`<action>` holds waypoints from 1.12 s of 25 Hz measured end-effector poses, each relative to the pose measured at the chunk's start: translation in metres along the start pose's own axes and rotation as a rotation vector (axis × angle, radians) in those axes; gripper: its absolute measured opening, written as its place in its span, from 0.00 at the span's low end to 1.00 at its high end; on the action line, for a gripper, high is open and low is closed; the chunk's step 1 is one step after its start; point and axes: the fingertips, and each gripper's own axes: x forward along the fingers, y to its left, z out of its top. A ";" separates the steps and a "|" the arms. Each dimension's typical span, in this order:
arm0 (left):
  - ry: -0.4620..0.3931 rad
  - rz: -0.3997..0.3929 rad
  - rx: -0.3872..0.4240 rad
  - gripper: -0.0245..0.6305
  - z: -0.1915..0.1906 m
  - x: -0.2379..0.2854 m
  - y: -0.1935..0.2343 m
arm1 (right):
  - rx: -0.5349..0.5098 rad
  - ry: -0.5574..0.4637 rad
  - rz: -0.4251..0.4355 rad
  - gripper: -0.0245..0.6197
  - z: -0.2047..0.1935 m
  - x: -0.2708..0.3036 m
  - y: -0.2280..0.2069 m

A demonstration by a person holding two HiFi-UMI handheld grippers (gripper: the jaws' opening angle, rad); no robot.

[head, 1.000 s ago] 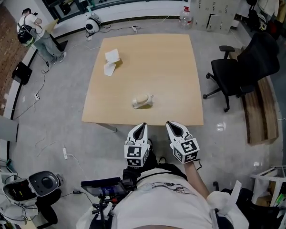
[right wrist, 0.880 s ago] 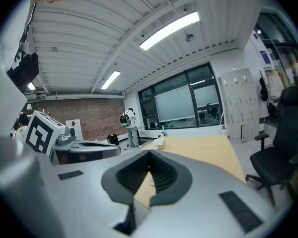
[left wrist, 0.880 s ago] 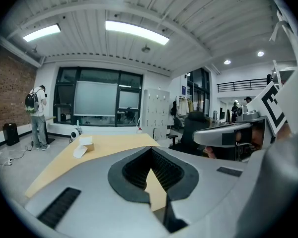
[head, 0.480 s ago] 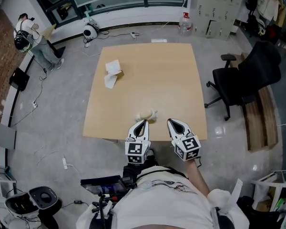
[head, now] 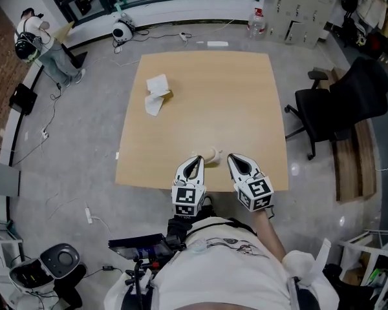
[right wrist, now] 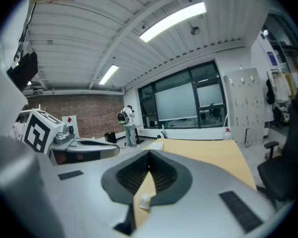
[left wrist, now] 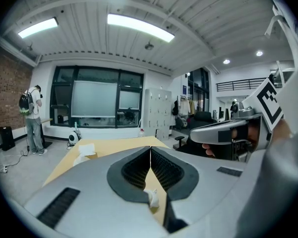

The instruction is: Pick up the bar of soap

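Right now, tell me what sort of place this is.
Probably an office or lab workroom. A plain wooden table stands in open floor space, a black swivel chair sits beside it, and grey lockers line the far wall.

The soap [head: 209, 154] is partly covered in the head view by the tip of the left gripper [head: 193, 160], so its shape cannot be made out. The near edge of the bench [head: 246, 102] is hidden behind that gripper and the right gripper [head: 235, 158]. In the left gripper view a small white piece [left wrist: 151, 198] is seen under the closed jaws; whether it is soap cannot be told. The white items [head: 158, 90] far off on the bench are too small to be identified. The person [head: 220, 270] is cut off by the lower edge.
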 end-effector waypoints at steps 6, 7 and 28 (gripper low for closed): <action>-0.007 0.004 -0.019 0.04 0.006 0.000 0.029 | -0.013 0.018 -0.005 0.04 0.009 0.017 0.010; -0.007 0.006 -0.021 0.04 0.007 0.003 0.031 | -0.014 0.021 -0.005 0.04 0.009 0.019 0.008; 0.127 0.089 0.018 0.04 -0.023 0.051 0.028 | 0.028 0.047 0.033 0.04 0.006 0.027 -0.048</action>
